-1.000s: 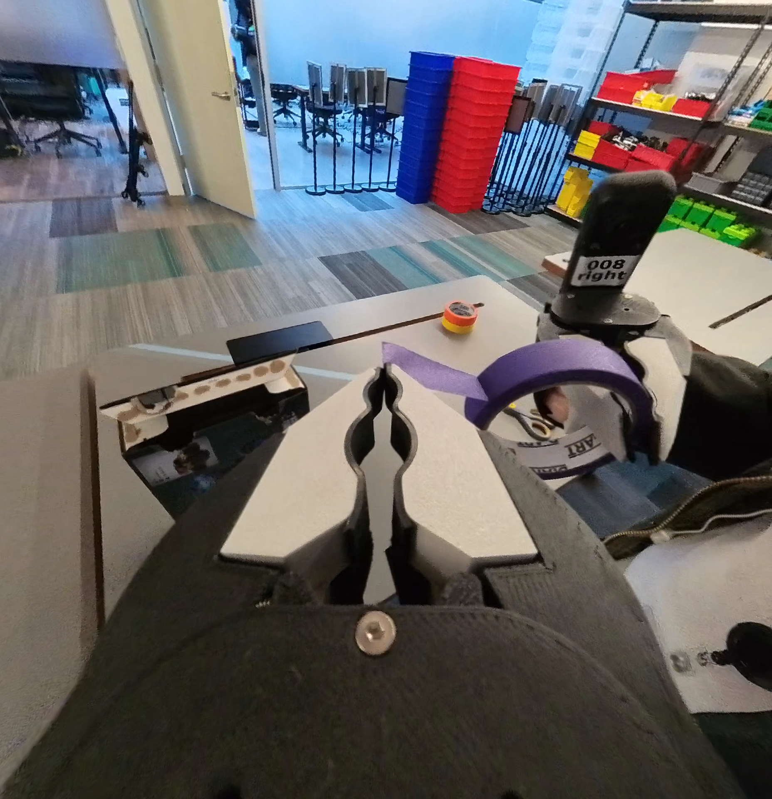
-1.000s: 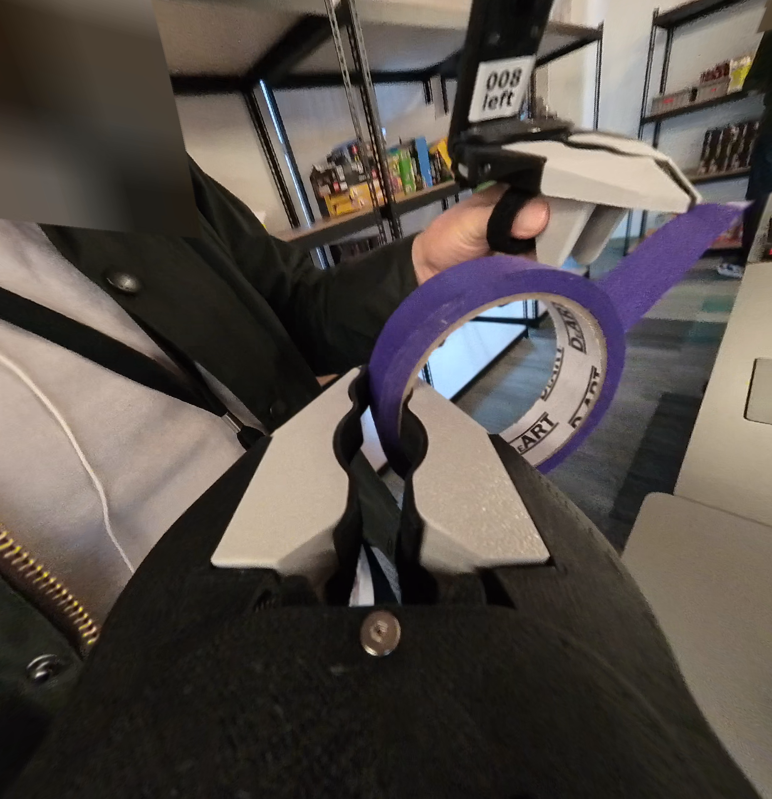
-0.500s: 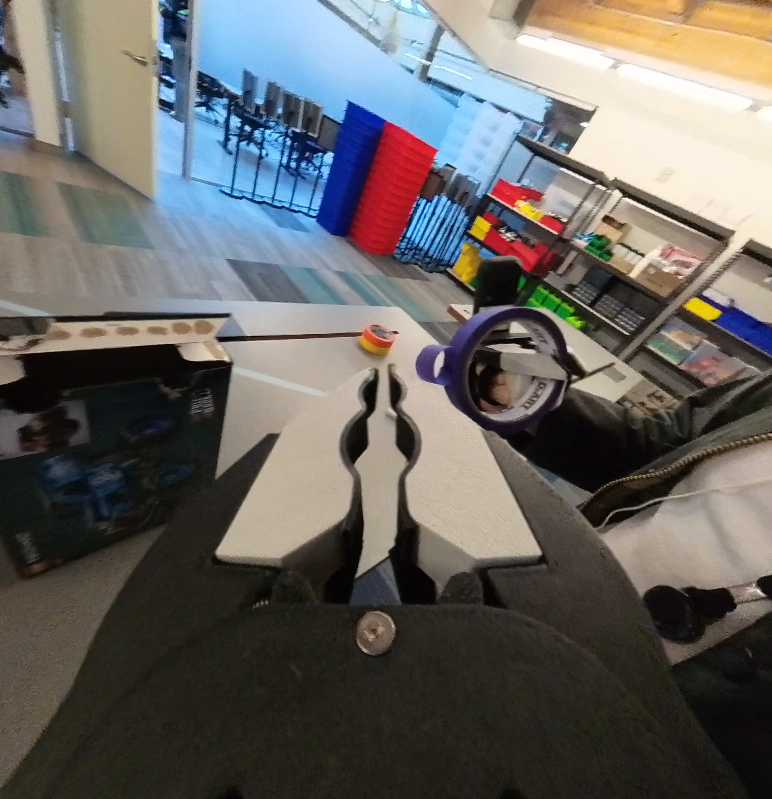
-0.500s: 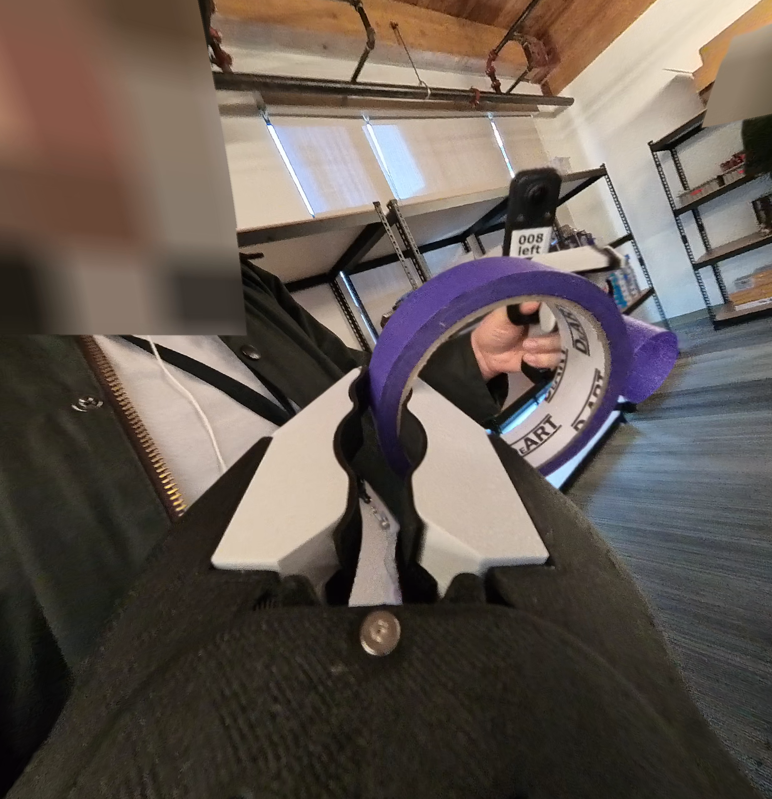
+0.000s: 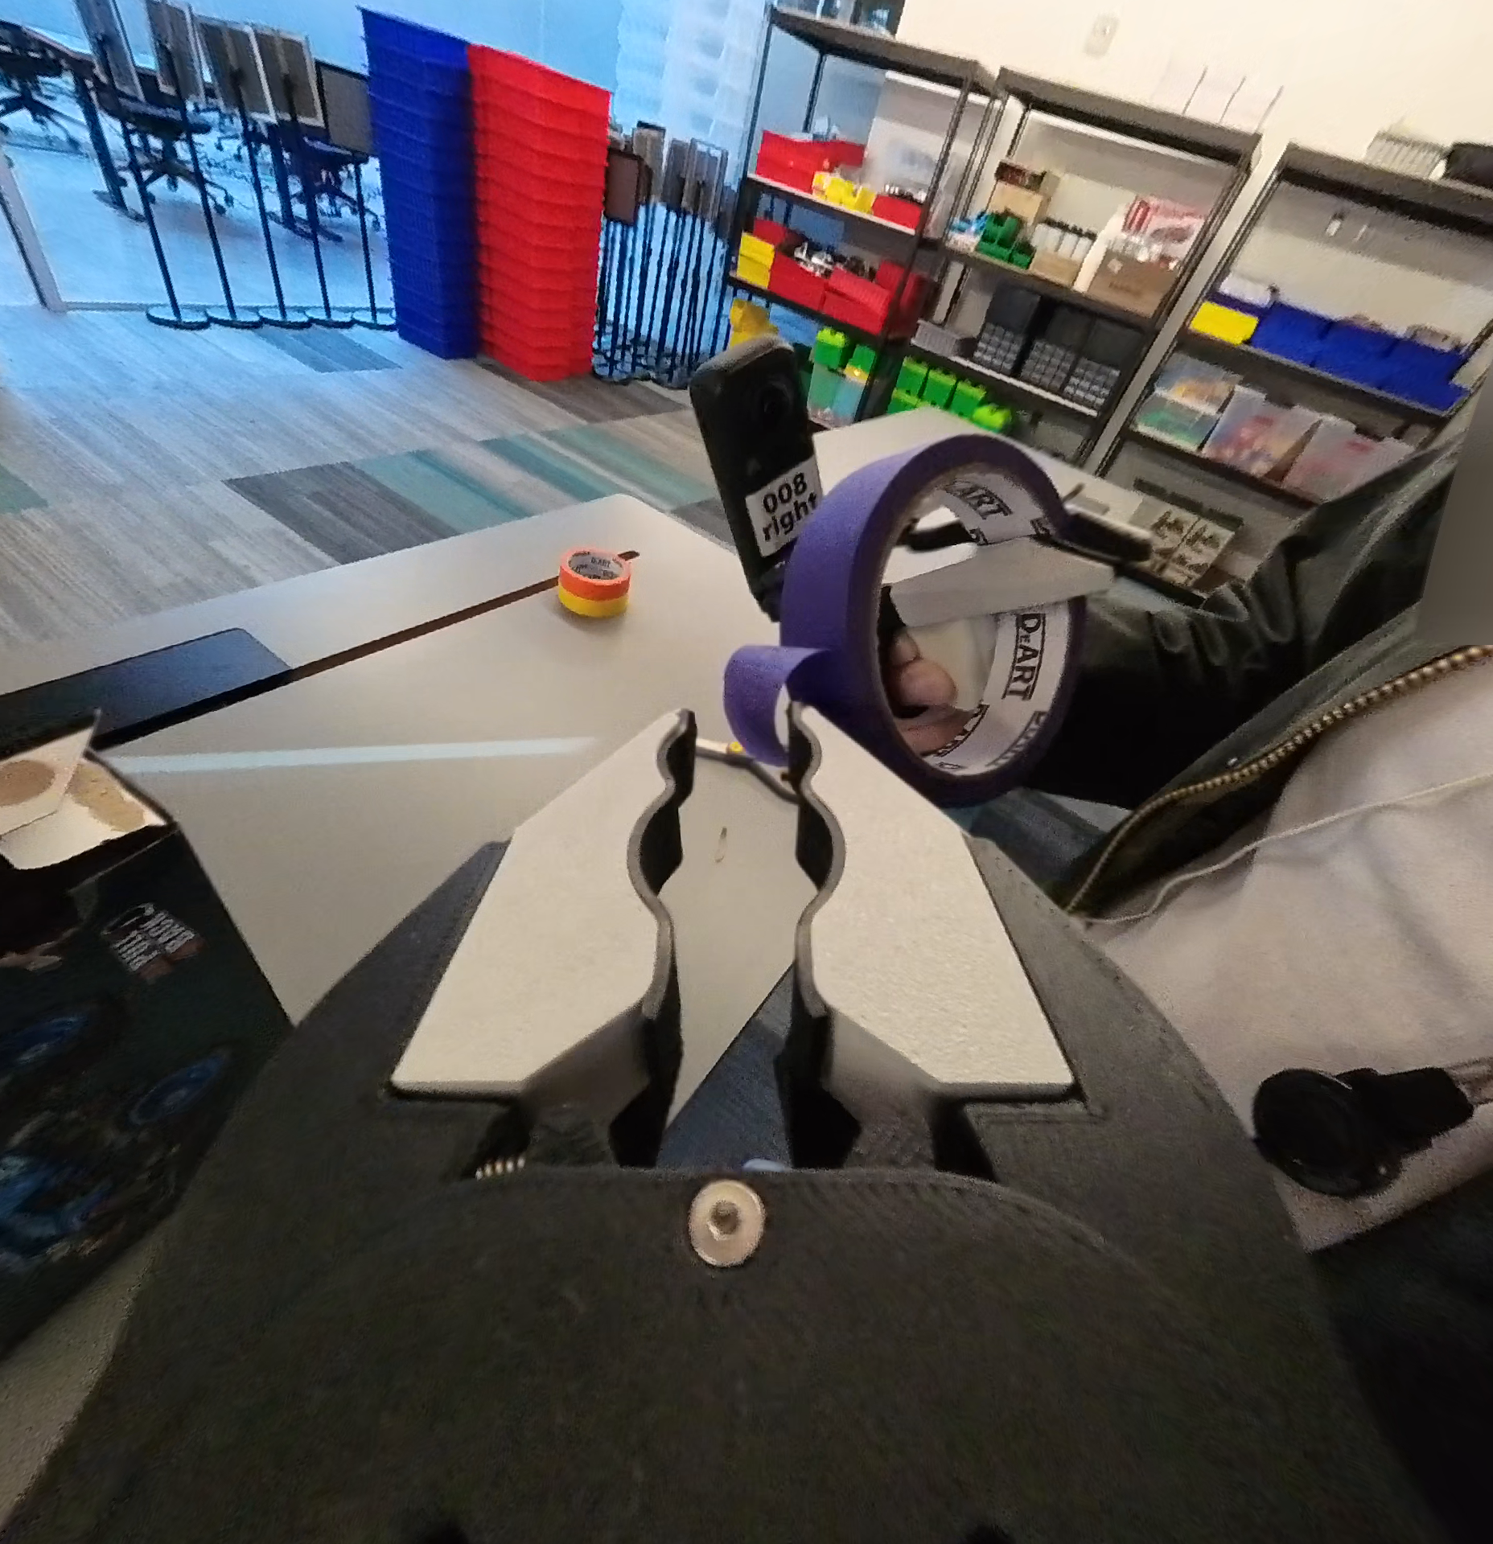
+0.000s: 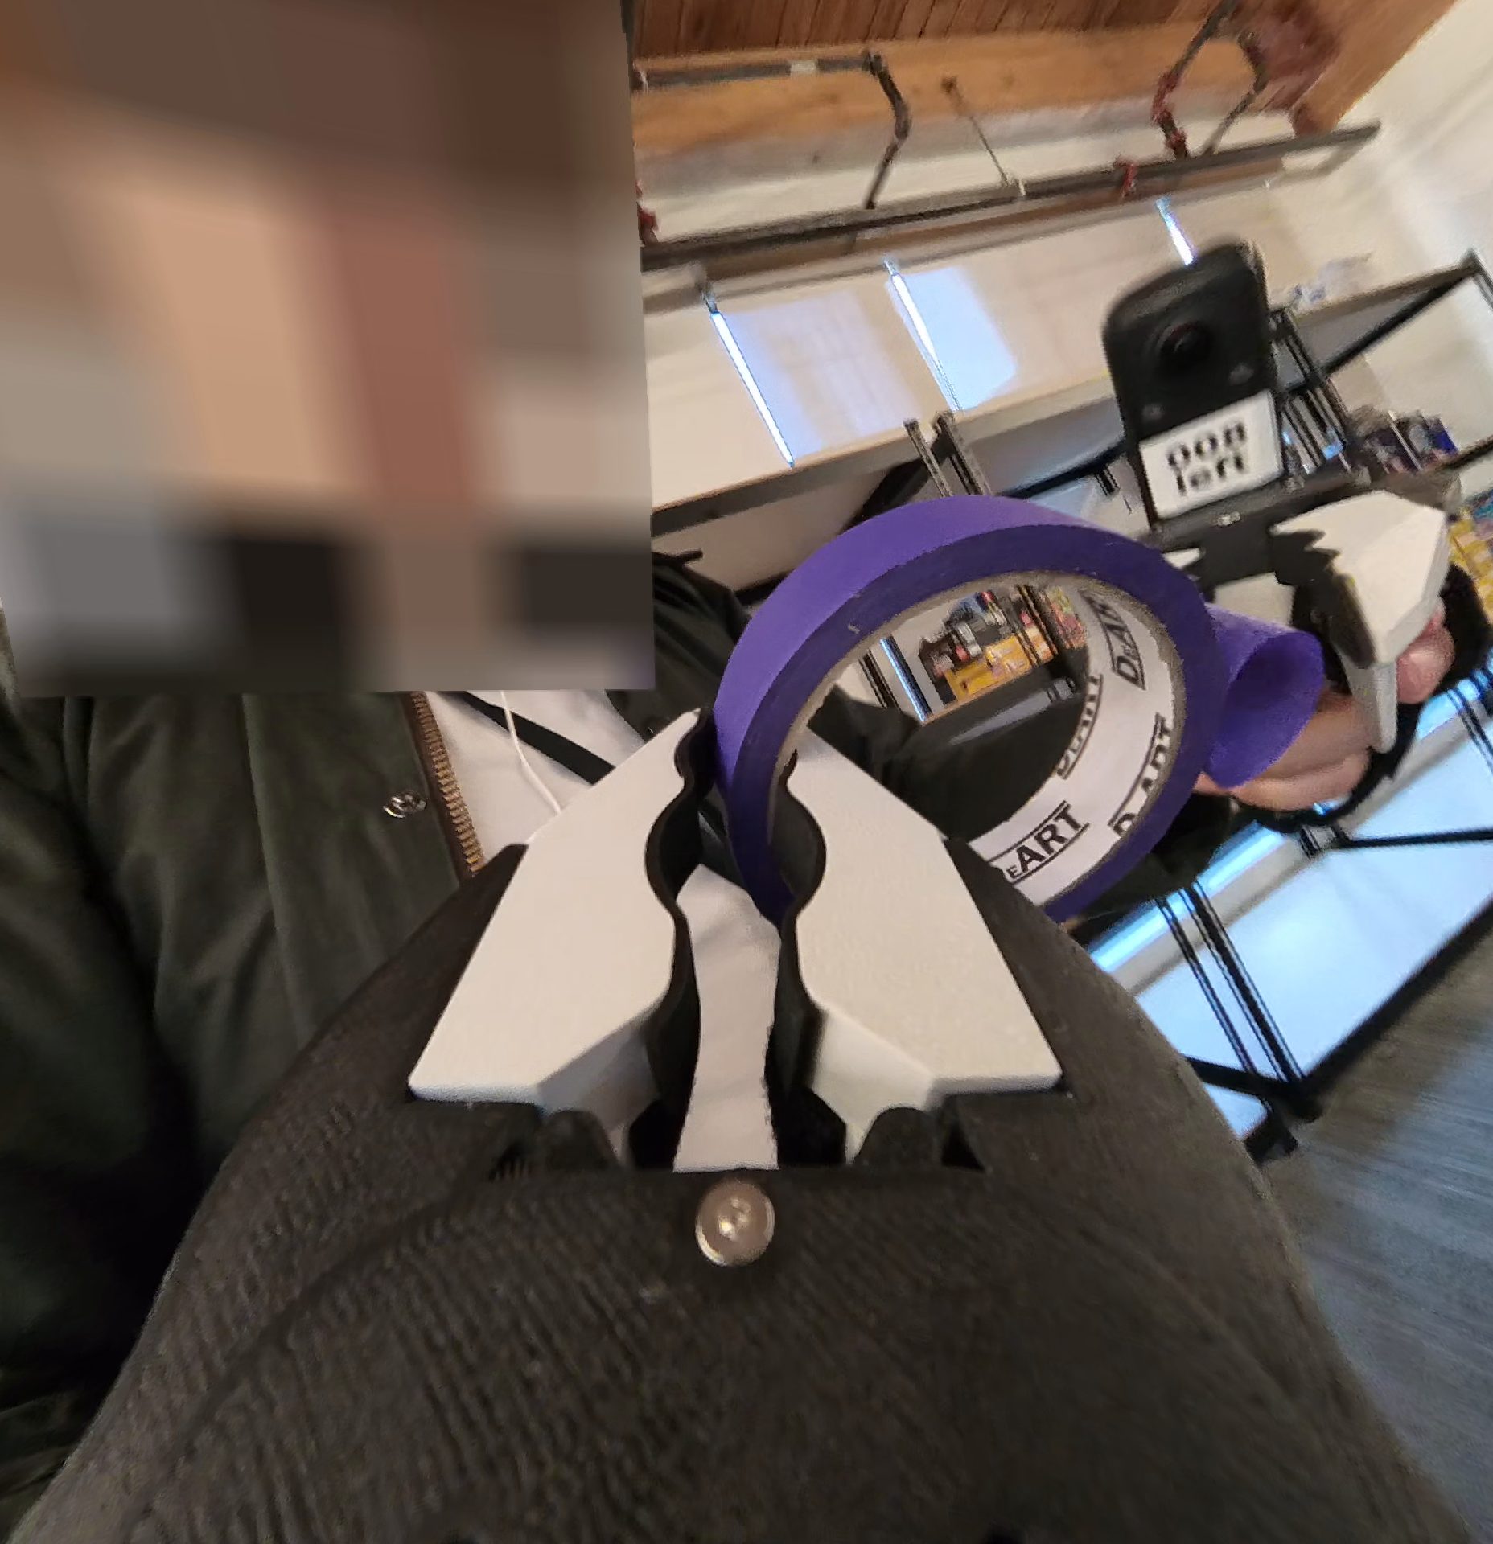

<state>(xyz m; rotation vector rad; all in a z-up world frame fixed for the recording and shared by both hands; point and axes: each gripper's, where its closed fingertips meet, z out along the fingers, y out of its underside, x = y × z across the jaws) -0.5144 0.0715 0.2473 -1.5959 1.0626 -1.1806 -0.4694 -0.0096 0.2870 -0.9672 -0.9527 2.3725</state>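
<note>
Matt purple paper tape [image 6: 935, 585] on a white card core. Fingers [image 5: 559, 944] of grainy grey plastic, bodies of ribbed black plastic. Smooth matt grey table [image 5: 442, 710]. Glossy dark printed carton [image 5: 100, 1044].

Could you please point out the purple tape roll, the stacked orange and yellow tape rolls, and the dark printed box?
Purple tape roll [image 5: 843, 535]: left wrist view, outer band.
Stacked orange and yellow tape rolls [image 5: 593, 582]: left wrist view, side.
Dark printed box [image 5: 100, 1003]: left wrist view, front face.
</note>
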